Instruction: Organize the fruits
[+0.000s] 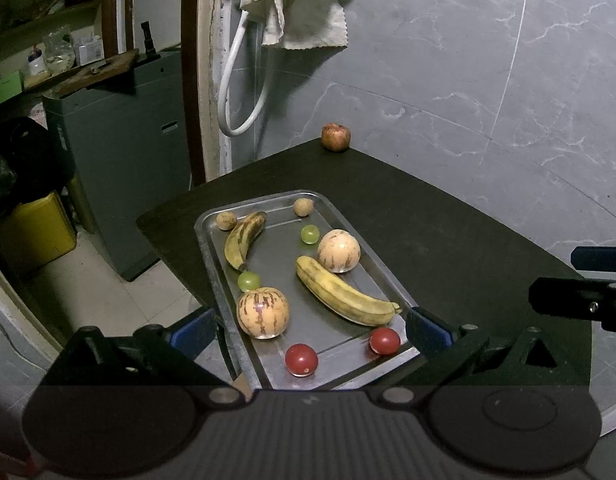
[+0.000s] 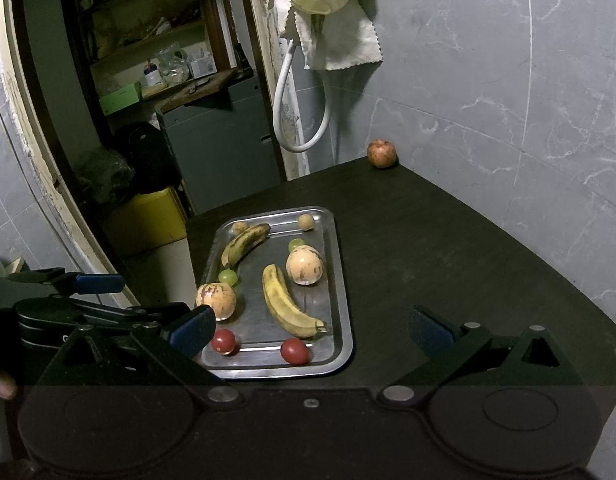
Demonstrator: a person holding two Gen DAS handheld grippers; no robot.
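A steel tray point(image 1: 212, 264) point(image 2: 344, 320) on a dark table holds two bananas point(image 1: 340, 292) point(image 2: 286, 304), two striped pale melons point(image 1: 262, 312) point(image 2: 304, 266), two red tomatoes point(image 1: 301, 359) point(image 2: 294, 351), two green grapes point(image 1: 309, 234) point(image 2: 228, 276) and two small brown fruits point(image 1: 303, 207) point(image 2: 306, 222). A reddish apple point(image 1: 336, 137) point(image 2: 382, 153) sits alone at the table's far corner. My left gripper point(image 1: 308, 330) is open, empty, at the tray's near end. My right gripper point(image 2: 308, 330) is open, empty, just before the tray's near edge.
The dark table point(image 1: 448, 240) point(image 2: 448, 260) stands against a grey marble wall. A white hose point(image 1: 232, 92) and cloth point(image 1: 304, 20) hang at the back. A grey cabinet point(image 1: 120, 152) and a yellow bin point(image 1: 32, 228) stand left, below the table's edge.
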